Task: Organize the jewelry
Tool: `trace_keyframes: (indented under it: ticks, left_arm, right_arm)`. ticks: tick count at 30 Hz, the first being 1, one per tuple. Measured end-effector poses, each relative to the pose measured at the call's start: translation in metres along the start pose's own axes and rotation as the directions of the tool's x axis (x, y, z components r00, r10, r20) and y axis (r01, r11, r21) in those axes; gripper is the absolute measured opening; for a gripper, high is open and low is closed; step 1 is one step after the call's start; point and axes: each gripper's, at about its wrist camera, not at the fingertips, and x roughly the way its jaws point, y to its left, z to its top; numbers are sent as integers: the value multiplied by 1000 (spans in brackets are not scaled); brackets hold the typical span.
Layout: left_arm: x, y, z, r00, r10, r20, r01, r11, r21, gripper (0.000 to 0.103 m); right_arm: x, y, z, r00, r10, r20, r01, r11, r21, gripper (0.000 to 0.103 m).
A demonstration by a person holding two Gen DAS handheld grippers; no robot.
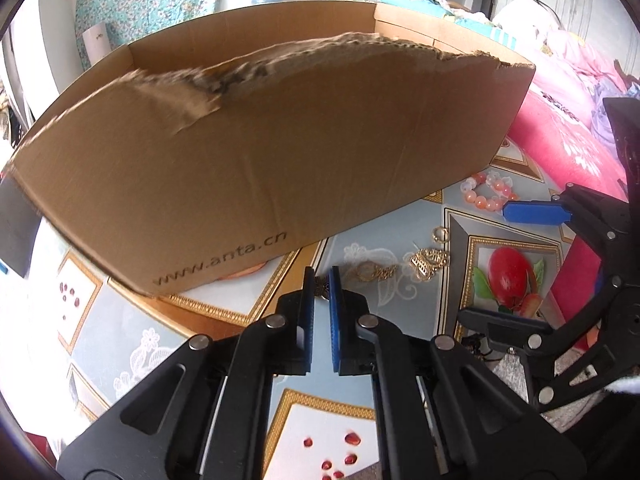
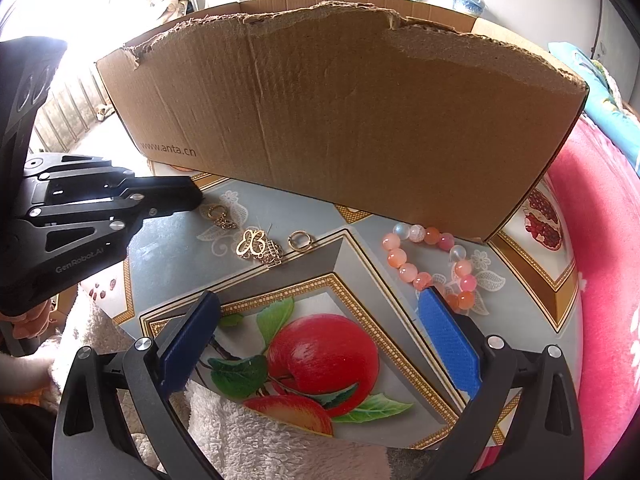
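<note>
The left tongs (image 1: 322,280) are pinching a small gold piece (image 1: 320,289) for the cardboard box (image 1: 280,152) at twelve o'clock, while the right tongs (image 2: 320,316), gaping wide, are nearing the bead bracelet (image 2: 432,260) on the desk (image 2: 168,248).

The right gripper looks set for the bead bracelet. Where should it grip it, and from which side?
Probably from above, on the near strand of the bead bracelet, one finger inside the loop and one outside. It lies flat on the tablecloth, its far side against the cardboard box. The right gripper is open.
</note>
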Motion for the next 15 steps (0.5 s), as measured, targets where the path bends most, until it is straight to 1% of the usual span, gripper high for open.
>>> trace_keyframes:
  ticks: [3,7,10,12,15]
  left_arm:
    - [-5,6,-6,1000,3,0,-3,1000,-23,6]
    - [-11,15,-13,1000,-12,6,12,998,-66,6]
    - [-14,22,-14,999,-41,5,42,993,-110,6]
    - [-19,28,-15,998,-55,18,57,989,-136,6]
    - [-27,34,-16,998,-47,36,52,987,-151,6]
  right_arm:
    - [1,2,0,1000,0,1,0,1000,-1,97]
    - [0,3,-1,1000,-2,3,2,1000,-1,97]
    - [0,4,-1,1000,-1,3,1,1000,-3,97]
    - [0,5,-2,1000,0,3,0,1000,-6,97]
    - [-1,6,-2,1000,4,-10,-4,1000,-6,97]
